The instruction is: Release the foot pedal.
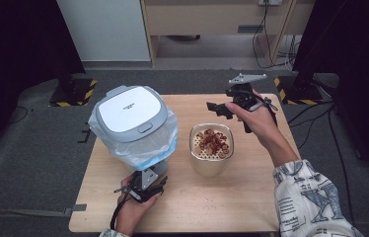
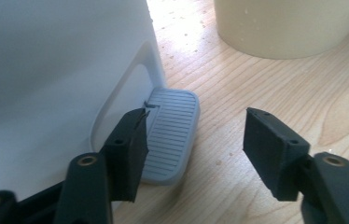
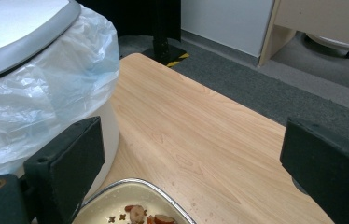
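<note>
Grey ribbed plastic foot pedal (image 2: 171, 135) jutted from the base of the white pedal bin (image 1: 134, 129), which stood on the left half of the light wooden table (image 1: 251, 202). The bin's grey-rimmed white lid (image 1: 130, 112) was down, and a clear plastic liner bag (image 1: 165, 143) bulged out under it all round. The left gripper (image 2: 193, 149) sat low at the bin's near side with its jaws spread apart over the pedal, clasping nothing; one jaw hung just above the pedal's edge, the other over bare wood. Just right of the bin stood a cream, square-mouthed plastic container (image 1: 211, 150) holding a heap of reddish-brown sliced pieces (image 1: 214, 140) on a perforated insert. The right gripper (image 1: 220, 109) hovered above and behind the container, jaws parted and empty, pointing toward the bin. Small crumbs (image 1: 212, 201) dotted the wood near the container. Nothing lay between the bin and the container.
</note>
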`<control>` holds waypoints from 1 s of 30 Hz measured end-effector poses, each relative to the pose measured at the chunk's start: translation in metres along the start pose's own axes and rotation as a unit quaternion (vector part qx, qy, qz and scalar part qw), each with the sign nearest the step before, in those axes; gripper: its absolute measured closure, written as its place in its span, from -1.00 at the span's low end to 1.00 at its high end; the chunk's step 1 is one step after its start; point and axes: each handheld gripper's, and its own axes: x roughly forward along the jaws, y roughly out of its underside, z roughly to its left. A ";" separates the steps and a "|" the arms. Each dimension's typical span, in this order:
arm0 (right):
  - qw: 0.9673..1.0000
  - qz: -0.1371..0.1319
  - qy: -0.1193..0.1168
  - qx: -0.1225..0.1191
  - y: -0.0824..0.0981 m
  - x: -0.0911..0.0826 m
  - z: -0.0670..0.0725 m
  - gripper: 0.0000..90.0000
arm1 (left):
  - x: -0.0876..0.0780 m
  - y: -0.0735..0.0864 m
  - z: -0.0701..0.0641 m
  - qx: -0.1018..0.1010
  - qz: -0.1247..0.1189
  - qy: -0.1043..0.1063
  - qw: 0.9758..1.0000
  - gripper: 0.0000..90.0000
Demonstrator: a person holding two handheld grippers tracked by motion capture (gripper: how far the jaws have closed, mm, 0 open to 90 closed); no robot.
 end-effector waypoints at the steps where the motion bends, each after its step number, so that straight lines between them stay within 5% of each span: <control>1: 1.000 -0.002 0.004 0.002 0.001 -0.001 -0.001 -0.85 | 0.001 0.000 0.000 0.003 0.000 0.004 1.000 -0.18; 11: 0.999 -0.001 0.037 0.010 0.009 -0.009 -0.012 -0.86 | 0.002 0.000 -0.002 0.016 0.006 0.028 0.999 -0.34; 30: 0.995 -0.009 0.089 0.037 0.037 -0.039 -0.043 -0.86 | 0.003 0.001 -0.001 0.012 0.007 0.035 0.999 -0.39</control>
